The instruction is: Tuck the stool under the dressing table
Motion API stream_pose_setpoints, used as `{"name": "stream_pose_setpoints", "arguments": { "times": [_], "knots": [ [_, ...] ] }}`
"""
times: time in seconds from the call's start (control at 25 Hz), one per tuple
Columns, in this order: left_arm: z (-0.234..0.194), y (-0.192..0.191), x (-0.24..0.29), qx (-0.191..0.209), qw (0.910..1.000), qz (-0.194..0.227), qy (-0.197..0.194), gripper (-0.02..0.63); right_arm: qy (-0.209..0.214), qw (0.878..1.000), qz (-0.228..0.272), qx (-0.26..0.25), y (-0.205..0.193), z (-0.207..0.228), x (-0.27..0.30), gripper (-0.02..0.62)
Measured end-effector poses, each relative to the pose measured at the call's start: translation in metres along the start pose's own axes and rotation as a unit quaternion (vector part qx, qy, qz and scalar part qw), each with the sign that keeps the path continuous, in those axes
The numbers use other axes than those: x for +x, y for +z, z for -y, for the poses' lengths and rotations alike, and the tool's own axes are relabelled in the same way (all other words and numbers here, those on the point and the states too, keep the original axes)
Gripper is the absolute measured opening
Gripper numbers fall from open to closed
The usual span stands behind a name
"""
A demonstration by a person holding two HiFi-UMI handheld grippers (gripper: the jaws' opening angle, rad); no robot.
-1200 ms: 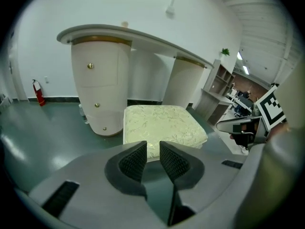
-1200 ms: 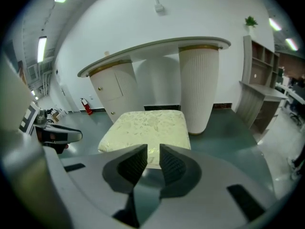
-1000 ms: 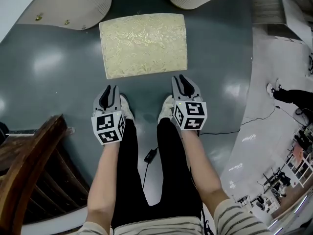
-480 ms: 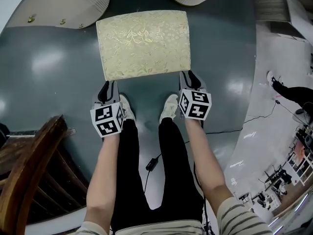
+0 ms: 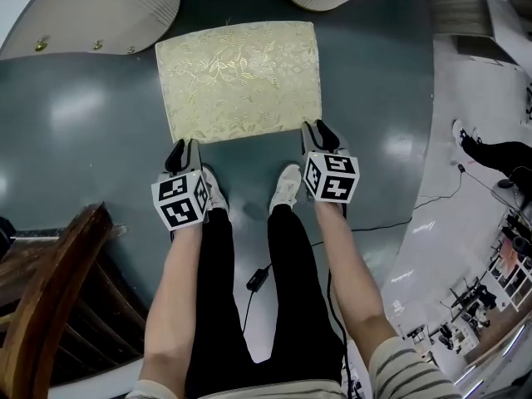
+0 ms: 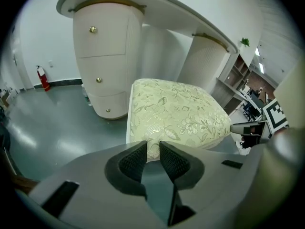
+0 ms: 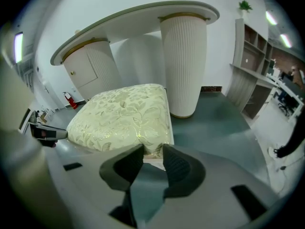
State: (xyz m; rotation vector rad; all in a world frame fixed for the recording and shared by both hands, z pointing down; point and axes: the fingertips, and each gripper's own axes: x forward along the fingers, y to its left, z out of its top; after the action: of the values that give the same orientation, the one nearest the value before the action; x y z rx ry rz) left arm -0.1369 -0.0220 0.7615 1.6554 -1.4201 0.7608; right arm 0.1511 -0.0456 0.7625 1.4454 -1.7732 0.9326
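Both left gripper point(image 5: 180, 150) and just-opened right gripper point(image 5: 320, 130) have fingers apart, stool point(image 5: 238, 80) edge unclamped; uneven pushing may ram the dressing table point(image 5: 100, 11).

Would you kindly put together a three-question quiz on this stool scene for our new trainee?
1. True or false: the stool is already tucked fully under the dressing table.
2. What covers the stool's top? A: plain red leather. B: pale floral fabric. C: bare wood.
3. Fill in: the left gripper's jaws stand ___ at the stool's near corner.
Key: 1 false; 2 B; 3 apart.
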Motion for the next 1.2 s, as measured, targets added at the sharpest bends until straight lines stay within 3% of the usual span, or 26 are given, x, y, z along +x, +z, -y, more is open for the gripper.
{"name": "stream_pose_setpoints", "arguments": {
  "times": [0.76, 1.2],
  "knots": [
    [0.003, 0.001, 0.007, 0.023, 0.9996, 0.009, 0.015, 0.071, -0.001, 1.0, 0.004, -0.004, 0.004, 0.003, 0.005, 0.126],
    [-0.016, 0.054, 0.027, 0.039, 0.9988, 0.014, 0.024, 0.071, 0.009, 1.0, 0.005, -0.007, 0.034, -0.01, 0.023, 0.126]
  ]
}}
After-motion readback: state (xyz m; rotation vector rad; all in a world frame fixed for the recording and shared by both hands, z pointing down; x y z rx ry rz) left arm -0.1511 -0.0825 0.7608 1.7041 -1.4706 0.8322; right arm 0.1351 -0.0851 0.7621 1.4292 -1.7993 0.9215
